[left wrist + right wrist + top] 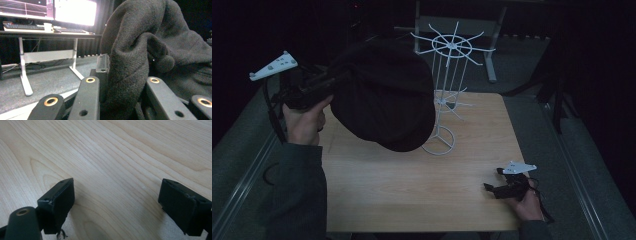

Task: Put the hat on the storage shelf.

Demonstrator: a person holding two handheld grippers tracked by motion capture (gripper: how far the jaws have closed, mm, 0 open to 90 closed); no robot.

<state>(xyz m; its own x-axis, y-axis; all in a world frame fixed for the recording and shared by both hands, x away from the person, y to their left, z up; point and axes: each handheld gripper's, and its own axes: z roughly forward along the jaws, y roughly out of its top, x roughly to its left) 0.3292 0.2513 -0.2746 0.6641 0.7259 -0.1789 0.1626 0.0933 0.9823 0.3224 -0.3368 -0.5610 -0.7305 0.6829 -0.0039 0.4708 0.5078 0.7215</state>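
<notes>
A black fleece hat (387, 95) hangs in the air over the left half of the wooden table (412, 185), just left of a white wire display stand (447, 90). My left gripper (329, 82) is shut on the hat's edge, held up by a hand at the left. In the left gripper view the thick dark fabric (130, 65) is pinched between the jaws. My right gripper (492, 189) rests low at the table's right front, open, with bare wood (117, 182) between its jaws.
The stand's round base (438, 141) sits mid-table and its spoked top (452, 46) reaches toward the back. A white-legged desk (47, 32) with bright monitors stands beyond the table. Grey floor surrounds the table.
</notes>
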